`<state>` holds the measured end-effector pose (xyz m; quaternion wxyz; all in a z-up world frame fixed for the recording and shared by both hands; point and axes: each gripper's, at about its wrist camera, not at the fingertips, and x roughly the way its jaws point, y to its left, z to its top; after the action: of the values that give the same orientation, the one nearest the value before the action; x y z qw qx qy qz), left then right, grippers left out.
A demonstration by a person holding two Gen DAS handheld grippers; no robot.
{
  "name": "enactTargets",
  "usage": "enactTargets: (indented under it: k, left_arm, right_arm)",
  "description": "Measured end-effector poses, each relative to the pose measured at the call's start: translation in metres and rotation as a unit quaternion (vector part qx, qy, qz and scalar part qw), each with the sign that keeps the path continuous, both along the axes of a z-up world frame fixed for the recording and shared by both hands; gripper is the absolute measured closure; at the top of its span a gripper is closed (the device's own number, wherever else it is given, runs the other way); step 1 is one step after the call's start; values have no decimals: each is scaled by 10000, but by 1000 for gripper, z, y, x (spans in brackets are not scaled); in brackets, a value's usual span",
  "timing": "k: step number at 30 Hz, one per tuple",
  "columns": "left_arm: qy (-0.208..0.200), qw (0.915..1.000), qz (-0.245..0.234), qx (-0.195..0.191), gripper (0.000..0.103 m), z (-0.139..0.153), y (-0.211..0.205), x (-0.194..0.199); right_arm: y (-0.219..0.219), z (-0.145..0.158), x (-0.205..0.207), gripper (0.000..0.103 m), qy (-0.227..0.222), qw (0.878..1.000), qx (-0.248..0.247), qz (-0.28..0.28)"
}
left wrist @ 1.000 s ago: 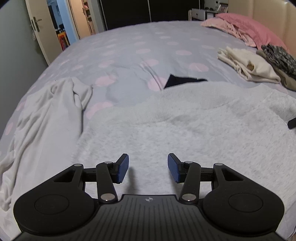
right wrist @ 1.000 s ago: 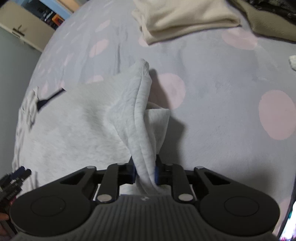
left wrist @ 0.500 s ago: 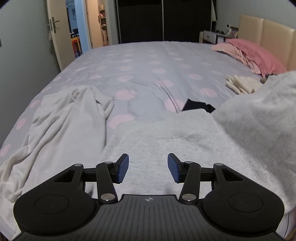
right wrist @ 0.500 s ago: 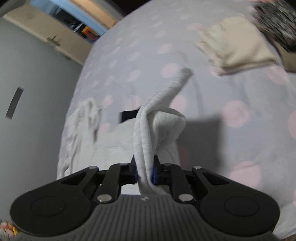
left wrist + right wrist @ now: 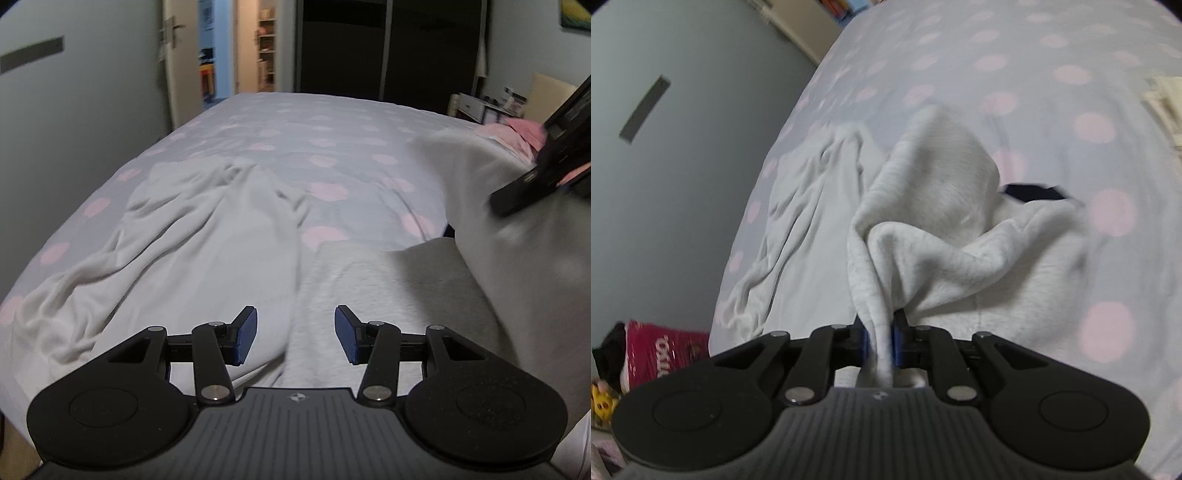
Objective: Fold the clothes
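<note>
A light grey sweater (image 5: 388, 280) lies on the bed near the front edge. My right gripper (image 5: 881, 341) is shut on a fold of the grey sweater (image 5: 931, 229) and holds it lifted over the rest of the garment. In the left wrist view the lifted part (image 5: 509, 221) hangs at the right under the right gripper's body (image 5: 546, 147). My left gripper (image 5: 295, 338) is open and empty, low over the sweater's left edge, beside a crumpled white garment (image 5: 184, 236).
The bed has a grey cover with pink dots (image 5: 295, 140). A dark item (image 5: 1034, 192) lies past the sweater. A cream folded garment (image 5: 1167, 103) lies at the far right. A pink pillow (image 5: 524, 129) lies by the headboard. A red bag (image 5: 661, 350) sits on the floor.
My right gripper has carried the sweater fold up and to the left over the garment. My left gripper has shifted left toward the white garment and tilted up, still open.
</note>
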<state>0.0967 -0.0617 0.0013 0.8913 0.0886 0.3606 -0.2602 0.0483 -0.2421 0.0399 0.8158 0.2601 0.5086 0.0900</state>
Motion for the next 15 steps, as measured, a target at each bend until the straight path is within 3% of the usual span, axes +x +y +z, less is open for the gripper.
enactTargets:
  k: [5,12,15]
  left_arm:
    - [88,9997,230,-73,58,0,15,12]
    - [194,9990,395,-41,58,-3,26,23]
    - [242,9987,442,-37,58,-4,27,24]
  right_arm:
    - [47,-41,36,89,363,9991,-12,229]
    - [77,-102,66,88,907,9950,-184,368]
    - [80,-115,70,77,1009,9940,-92,410]
